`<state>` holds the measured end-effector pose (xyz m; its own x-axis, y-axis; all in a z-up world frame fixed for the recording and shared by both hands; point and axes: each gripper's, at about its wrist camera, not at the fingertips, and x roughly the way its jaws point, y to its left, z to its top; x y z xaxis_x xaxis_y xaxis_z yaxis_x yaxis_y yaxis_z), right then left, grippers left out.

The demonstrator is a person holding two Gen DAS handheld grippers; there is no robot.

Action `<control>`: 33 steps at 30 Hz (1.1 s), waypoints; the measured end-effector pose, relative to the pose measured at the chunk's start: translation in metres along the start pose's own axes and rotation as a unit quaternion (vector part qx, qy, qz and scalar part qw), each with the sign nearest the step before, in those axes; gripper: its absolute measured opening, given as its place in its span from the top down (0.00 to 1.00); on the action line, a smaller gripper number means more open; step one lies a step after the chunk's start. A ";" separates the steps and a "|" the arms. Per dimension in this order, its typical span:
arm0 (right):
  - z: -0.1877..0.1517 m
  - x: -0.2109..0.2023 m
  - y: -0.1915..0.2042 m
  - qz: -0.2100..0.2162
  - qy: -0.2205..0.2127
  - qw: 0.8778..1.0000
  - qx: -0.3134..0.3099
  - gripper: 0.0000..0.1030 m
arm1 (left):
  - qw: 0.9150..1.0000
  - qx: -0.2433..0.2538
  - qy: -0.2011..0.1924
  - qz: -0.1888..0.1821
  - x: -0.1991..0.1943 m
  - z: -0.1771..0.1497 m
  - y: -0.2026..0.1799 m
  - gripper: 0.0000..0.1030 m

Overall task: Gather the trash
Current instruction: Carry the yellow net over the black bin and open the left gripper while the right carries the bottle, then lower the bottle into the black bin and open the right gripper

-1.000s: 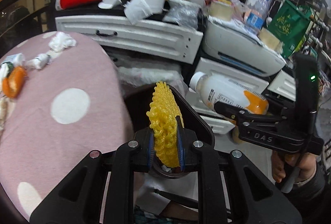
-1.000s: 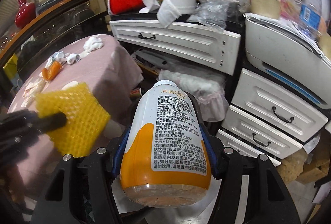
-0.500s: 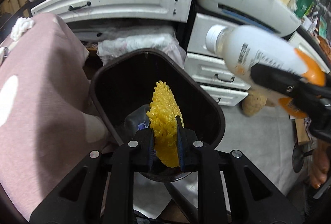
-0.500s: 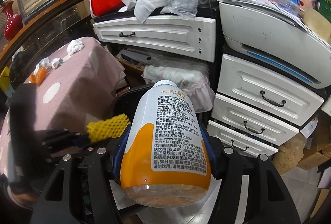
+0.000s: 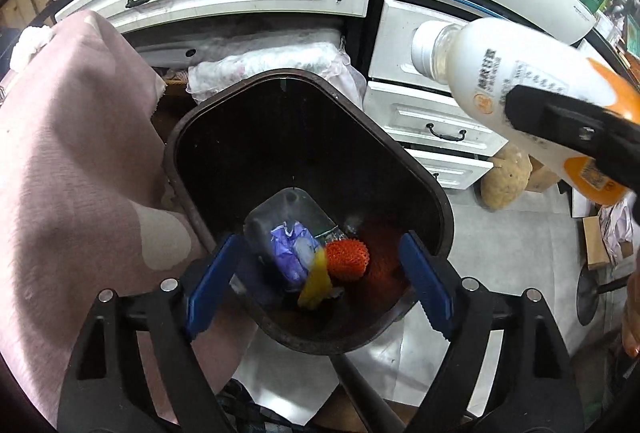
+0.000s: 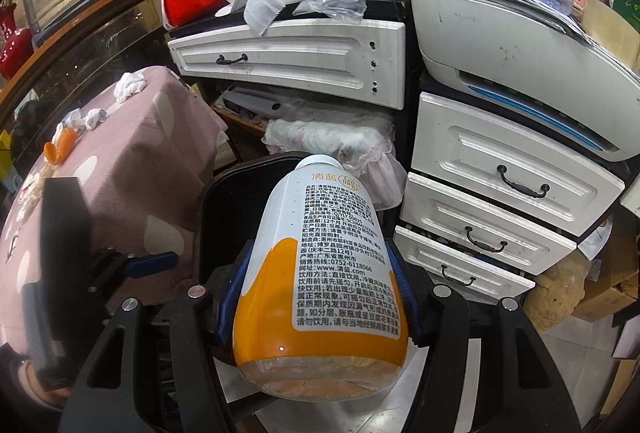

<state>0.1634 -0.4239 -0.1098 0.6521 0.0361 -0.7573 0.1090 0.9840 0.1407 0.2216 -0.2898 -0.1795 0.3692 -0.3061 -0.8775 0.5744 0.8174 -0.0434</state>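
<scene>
Item, left gripper [image 5: 320, 277]: we read its jaws as opening, spread wide with nothing between the blue pads, poised over the dark oval plastic bin [image 5: 436, 201]. Item, yellow foam net [image 5: 316, 283]: blurred, loose inside the bin at 6 o'clock of its mouth, beside an orange-red foam net [image 5: 347, 257] and a clear container holding purple scrap [image 5: 290, 241]. Item, right gripper [image 6: 318, 297]: pinching the white-and-orange plastic drink bottle [image 6: 324, 273] at its orange lower body, cap pointing away toward the bin rim. Handling note: in our judgement the bottle goes in next; we would bring it over the centre of the bin's mouth, cap tipped downward, and withdraw the left gripper first so the two do not collide, then release low to avoid a bounce off the rim. View notes: the left wrist view alone shows the bin's contents; the right wrist view alone shows the pink polka-dot cloth-covered surface [image 6: 120, 169] at 9 o'clock, with crumpled white tissues [image 6: 130, 85] and an orange peel-like scrap [image 6: 60, 147] uncollected.
</scene>
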 end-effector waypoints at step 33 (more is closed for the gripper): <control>-0.033 0.144 0.083 0.029 0.169 0.982 -0.085 0.41 | 0.985 -0.096 -0.147 -0.003 -0.151 -0.019 0.048 0.15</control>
<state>0.2418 -0.3312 -0.2284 0.3651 0.1205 -0.9231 -0.0662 0.9924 0.1033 0.1793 -0.1944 -0.0581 0.5774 -0.4167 -0.7021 0.4396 0.8833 -0.1627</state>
